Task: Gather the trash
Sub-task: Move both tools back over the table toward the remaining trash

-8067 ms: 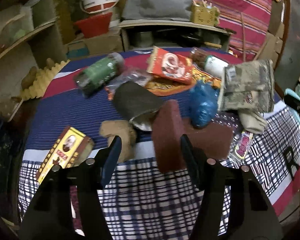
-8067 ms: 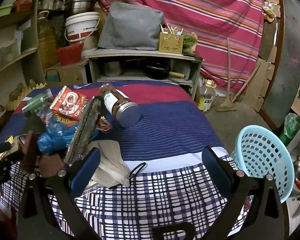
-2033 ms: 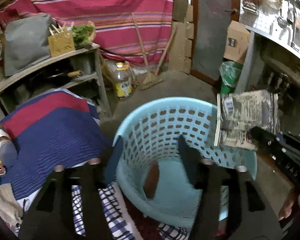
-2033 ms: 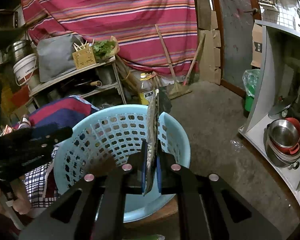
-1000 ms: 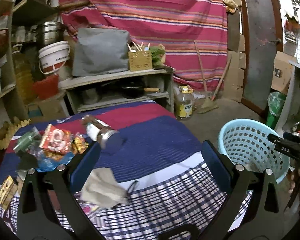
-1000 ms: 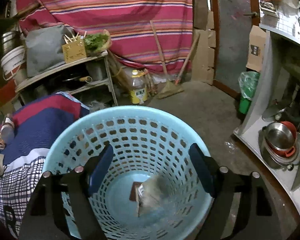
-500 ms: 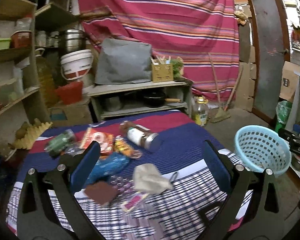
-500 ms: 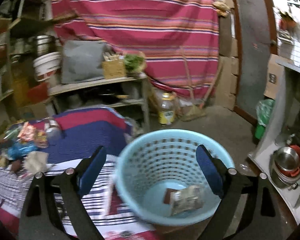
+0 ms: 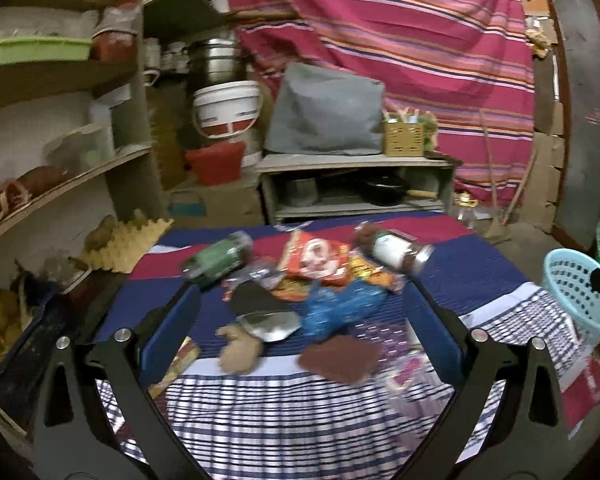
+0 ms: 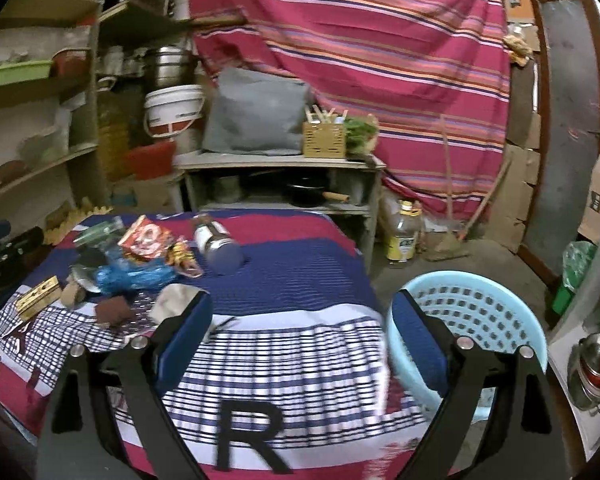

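Both grippers, left (image 9: 300, 328) and right (image 10: 302, 334), are hanging over the table (image 9: 300, 420) with fingers spread, gripping nothing. Trash is sitting piled mid-table: two jars, one red packet (image 9: 314, 256), one blue bag (image 9: 340, 308). One basket (image 10: 484, 320) is standing beside the table.

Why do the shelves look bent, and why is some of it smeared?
Both views are fisheye: the shelves bow and the corners go black. Left wrist view: the jar and trash pile smear with motion blur. Right wrist view: the blue basket rim and checked cloth are streaked; lighting is dim.
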A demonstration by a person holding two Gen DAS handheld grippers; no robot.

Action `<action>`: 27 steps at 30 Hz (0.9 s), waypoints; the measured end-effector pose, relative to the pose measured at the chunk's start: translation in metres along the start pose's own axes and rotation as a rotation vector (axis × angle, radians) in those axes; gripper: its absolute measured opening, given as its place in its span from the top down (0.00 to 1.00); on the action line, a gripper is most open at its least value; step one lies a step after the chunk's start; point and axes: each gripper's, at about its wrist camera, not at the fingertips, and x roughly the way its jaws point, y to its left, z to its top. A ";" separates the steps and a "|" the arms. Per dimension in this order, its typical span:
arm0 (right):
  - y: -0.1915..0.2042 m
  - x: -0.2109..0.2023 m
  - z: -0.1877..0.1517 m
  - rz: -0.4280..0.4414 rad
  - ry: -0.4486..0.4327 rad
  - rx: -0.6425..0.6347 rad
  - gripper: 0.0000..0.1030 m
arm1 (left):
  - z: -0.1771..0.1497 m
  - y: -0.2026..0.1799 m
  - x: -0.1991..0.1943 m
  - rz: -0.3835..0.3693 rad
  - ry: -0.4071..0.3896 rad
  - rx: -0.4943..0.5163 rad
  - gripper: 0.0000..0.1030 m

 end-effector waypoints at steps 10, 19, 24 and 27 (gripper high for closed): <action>0.058 0.012 0.009 0.032 0.017 -0.053 0.13 | -0.013 0.043 0.032 -0.007 0.071 -0.093 0.05; 0.099 0.032 0.016 0.076 0.029 -0.043 0.13 | -0.022 0.061 0.050 0.013 0.102 -0.094 0.05; 0.113 0.048 0.026 0.088 0.021 -0.029 0.13 | -0.026 0.066 0.058 0.016 0.125 -0.094 0.05; 0.116 0.058 0.023 0.086 0.021 -0.042 0.13 | -0.027 0.069 0.060 0.008 0.132 -0.101 0.05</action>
